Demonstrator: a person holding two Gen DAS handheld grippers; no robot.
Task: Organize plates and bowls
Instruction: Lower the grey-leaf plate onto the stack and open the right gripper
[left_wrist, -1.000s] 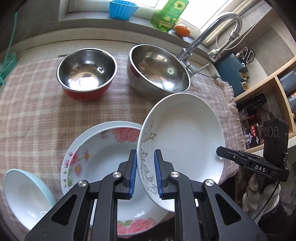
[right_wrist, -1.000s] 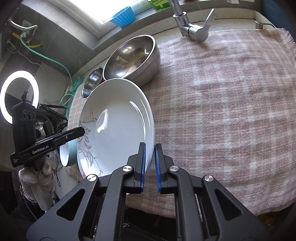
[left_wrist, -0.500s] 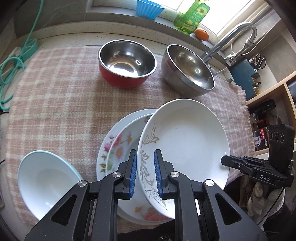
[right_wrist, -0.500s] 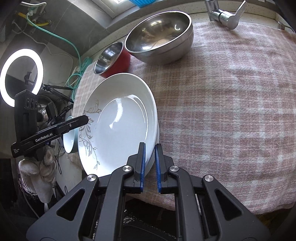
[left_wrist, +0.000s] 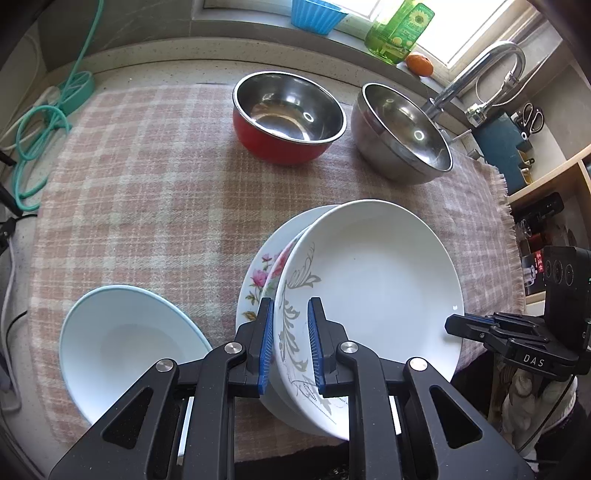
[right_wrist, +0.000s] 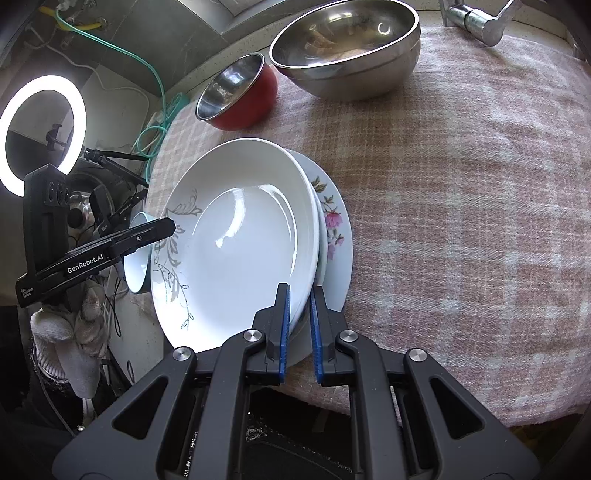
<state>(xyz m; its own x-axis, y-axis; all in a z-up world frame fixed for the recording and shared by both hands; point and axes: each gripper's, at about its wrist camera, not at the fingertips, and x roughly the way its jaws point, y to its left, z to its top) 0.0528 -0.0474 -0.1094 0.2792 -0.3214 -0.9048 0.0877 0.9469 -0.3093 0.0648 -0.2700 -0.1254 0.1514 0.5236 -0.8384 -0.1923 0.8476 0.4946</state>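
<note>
Checked pink cloth (left_wrist: 155, 192) covers the bench under a window, with a red bowl (left_wrist: 288, 118) and a steel bowl (left_wrist: 402, 136) standing at the back near the tap (left_wrist: 480, 70), and a pale blue bowl (left_wrist: 125, 350) at the near left edge.

Both tongs pinch the same white plate (left_wrist: 376, 288) by opposite rims: the left tongs (left_wrist: 291, 343) grip the side printed with a grey leaf pattern, the right tongs (right_wrist: 300, 325) the plain side. The plate hangs tilted just over a flowered plate (left_wrist: 258, 280) that lies on the cloth, and in the right wrist view its lower rim looks very close to that plate, perhaps touching. The step in hand seems to be stacking the white plate on the flowered one.

The next move probably calls for levelling the plate, centring it over the one below and lowering it gently until it seats, then spreading both tongs together so neither rim drags.

Compared with a second ago, the white plate sits lower and hides far more of the flowered plate, and the steel bowls appear further from the tongs.
</note>
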